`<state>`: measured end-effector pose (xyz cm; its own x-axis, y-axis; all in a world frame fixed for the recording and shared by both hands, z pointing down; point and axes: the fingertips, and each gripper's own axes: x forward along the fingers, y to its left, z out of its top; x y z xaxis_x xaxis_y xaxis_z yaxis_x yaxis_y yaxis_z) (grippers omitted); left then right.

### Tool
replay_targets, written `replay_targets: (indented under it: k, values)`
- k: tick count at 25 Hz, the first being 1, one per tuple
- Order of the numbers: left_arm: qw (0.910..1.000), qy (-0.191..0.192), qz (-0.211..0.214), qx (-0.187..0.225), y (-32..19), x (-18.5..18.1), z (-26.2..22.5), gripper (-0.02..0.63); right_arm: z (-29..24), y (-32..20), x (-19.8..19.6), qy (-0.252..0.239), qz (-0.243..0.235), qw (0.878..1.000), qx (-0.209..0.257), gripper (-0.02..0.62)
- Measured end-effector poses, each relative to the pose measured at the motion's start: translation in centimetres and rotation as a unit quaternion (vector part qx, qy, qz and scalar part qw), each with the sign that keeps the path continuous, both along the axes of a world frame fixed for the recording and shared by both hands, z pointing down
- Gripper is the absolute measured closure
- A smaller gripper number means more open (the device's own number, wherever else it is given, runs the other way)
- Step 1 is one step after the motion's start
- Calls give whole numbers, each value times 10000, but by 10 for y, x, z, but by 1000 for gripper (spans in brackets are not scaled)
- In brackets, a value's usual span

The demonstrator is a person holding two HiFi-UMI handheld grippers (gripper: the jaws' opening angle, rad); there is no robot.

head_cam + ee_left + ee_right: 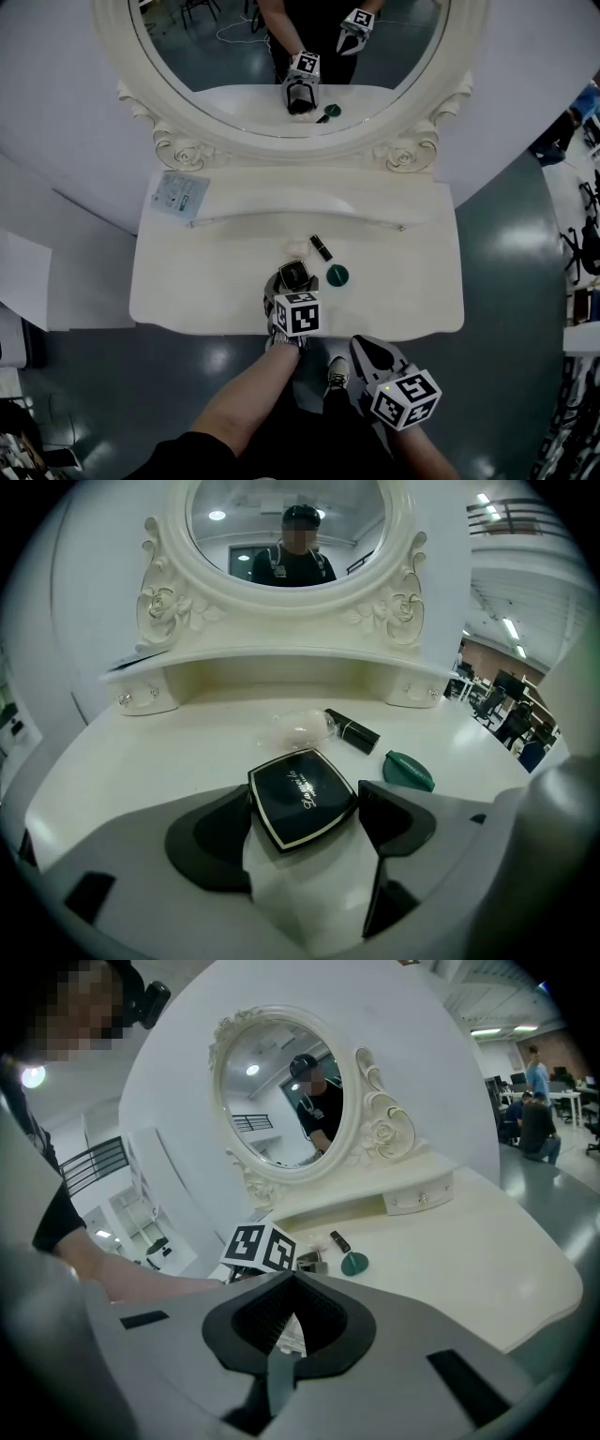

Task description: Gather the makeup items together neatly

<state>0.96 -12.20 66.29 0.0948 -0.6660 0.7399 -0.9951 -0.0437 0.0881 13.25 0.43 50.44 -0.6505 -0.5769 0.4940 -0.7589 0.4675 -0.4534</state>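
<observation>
**A:** Head view: where is the black compact?

**B:** Near the table's front edge, between the wide-spread jaws of the left gripper and not clamped. The lipstick and green case lie just beyond, to the right.

**A:** Left gripper view?

**B:** The compact sits corner-on between the 2 jaws. The lipstick's long axis slants away to the right.

**A:** Right gripper view?

**B:** The right gripper has its jaws together, empty, back off the table. I judge the left is nearer.

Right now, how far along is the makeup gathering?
Mostly done: black compact, lipstick tube, wrapped puff and green case sit clustered at the table's front centre. In hand: nothing; the left tool stands open around the compact, and the right tool is shut, back from the table. Left: perhaps nudging the compact closer.
</observation>
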Motion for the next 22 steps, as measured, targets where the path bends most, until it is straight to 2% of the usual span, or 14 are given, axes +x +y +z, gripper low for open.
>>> replay_targets:
  k: [5,10,13,17,22]
  values:
    - [9999,114,-10,96,10,-14,-6,242,0,1,4,-8,16,10000,-21,566]
    - [9992,-38,212,328,25,-35,-22,242,4,0,-3,41,-60,10000,-7,567]
    - [9986,21,297,431,32,-56,-32,242,10,-6,-14,110,-105,9999,17,566]
    - [9963,58,618,596,35,-89,-36,242,20,-18,-33,311,-95,9994,102,566]
    - [9932,51,1035,534,38,-121,-37,242,33,-33,-53,522,88,9986,70,567]
